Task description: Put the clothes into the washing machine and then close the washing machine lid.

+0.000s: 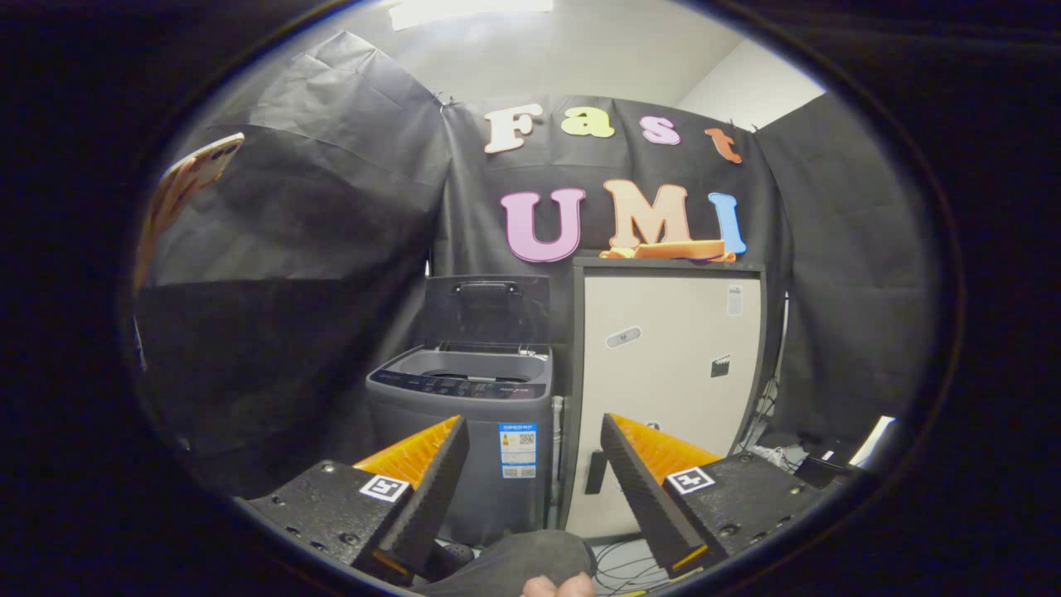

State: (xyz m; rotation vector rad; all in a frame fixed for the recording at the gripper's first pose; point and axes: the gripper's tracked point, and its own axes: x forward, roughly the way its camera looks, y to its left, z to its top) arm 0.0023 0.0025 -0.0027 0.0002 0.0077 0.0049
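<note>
A small grey top-loading washing machine (464,414) stands on the floor well beyond my fingers, its dark lid (487,308) raised upright at the back. An orange garment (667,250) lies folded on top of the tall pale cabinet (663,365) to the right of the machine. My gripper (535,439) is open, both fingers wide apart with nothing between them, aimed at the gap between machine and cabinet, far from both.
Black cloth walls close in on the left, back and right. Cables and dark boxes (796,464) lie on the floor at the right of the cabinet. A person's knee in grey fabric (514,564) sits just below the fingers. A phone (186,182) is mounted high on the left.
</note>
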